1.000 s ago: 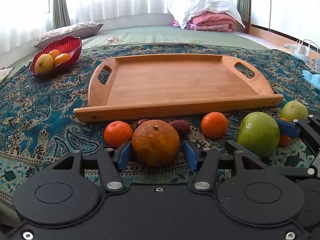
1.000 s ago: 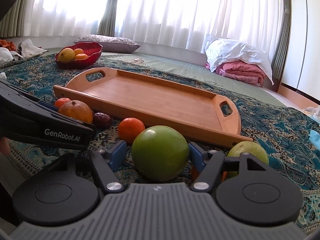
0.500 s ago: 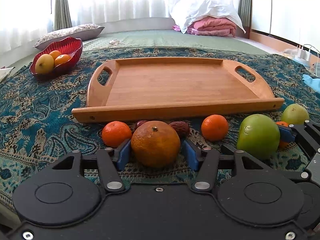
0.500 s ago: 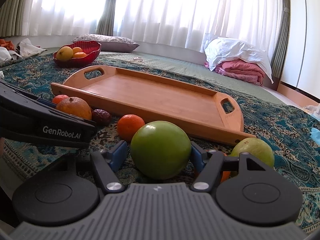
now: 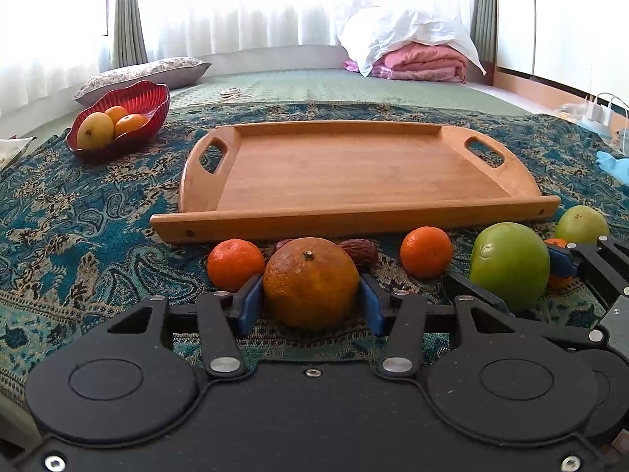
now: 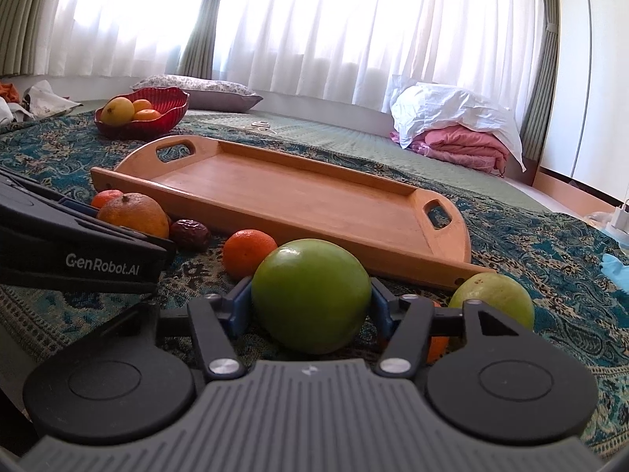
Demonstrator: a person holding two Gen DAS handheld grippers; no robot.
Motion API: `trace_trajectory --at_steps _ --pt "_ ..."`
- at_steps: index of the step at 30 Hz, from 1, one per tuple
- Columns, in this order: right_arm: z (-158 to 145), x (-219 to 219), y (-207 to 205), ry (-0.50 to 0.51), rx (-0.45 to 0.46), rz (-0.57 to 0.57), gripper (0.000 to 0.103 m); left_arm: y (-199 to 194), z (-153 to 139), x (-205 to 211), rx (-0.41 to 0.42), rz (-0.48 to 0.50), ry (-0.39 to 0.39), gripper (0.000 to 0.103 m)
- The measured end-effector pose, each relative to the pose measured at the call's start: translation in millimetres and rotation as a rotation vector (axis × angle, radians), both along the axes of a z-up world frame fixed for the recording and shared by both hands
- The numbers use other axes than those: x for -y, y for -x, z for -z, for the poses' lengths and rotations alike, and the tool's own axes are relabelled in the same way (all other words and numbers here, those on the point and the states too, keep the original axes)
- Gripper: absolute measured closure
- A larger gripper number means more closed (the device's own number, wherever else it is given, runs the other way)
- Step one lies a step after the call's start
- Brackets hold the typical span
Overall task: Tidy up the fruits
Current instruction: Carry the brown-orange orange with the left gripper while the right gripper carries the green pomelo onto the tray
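My left gripper (image 5: 310, 299) is shut on a large dull orange (image 5: 310, 281), held just off the patterned cloth in front of the wooden tray (image 5: 354, 220). My right gripper (image 6: 310, 306) is shut on a big green apple (image 6: 310, 295), also low before the tray (image 6: 393, 251). The apple also shows in the left wrist view (image 5: 509, 263), the orange in the right wrist view (image 6: 133, 214). Loose on the cloth are two tangerines (image 5: 235, 263) (image 5: 426, 251), a dark date (image 5: 359, 249) and a pale green fruit (image 5: 582, 224). The tray holds nothing.
A red bowl (image 5: 137, 98) with yellow and orange fruit stands at the back left of the cloth. A small orange fruit (image 6: 438, 348) lies partly hidden behind my right finger. A pillow and folded pink bedding lie by the curtains. A blue cloth (image 5: 613, 165) lies at the right.
Both grippers have risen a little with their fruits, so the tray and the cloth sit lower in both views. The grips have not changed.
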State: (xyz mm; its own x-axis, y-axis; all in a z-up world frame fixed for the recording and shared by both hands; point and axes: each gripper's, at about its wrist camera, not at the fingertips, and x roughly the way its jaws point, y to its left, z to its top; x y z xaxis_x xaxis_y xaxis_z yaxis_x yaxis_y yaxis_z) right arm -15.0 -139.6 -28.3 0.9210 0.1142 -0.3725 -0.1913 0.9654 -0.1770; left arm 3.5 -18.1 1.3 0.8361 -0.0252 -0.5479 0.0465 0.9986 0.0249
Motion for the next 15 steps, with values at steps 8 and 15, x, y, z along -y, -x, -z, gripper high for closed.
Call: trace_trajectory --at_steps 8,15 --pt "-6.0 9.0 3.4 -0.095 -0.006 0.012 0.04 8.0 -9.4 0.1 0.018 -0.013 0.0 0.054" --pt "-19.2 17.3 4.3 -0.189 -0.008 0.012 0.04 10.5 -24.6 -2.3 0.062 -0.019 0.017 0.054"
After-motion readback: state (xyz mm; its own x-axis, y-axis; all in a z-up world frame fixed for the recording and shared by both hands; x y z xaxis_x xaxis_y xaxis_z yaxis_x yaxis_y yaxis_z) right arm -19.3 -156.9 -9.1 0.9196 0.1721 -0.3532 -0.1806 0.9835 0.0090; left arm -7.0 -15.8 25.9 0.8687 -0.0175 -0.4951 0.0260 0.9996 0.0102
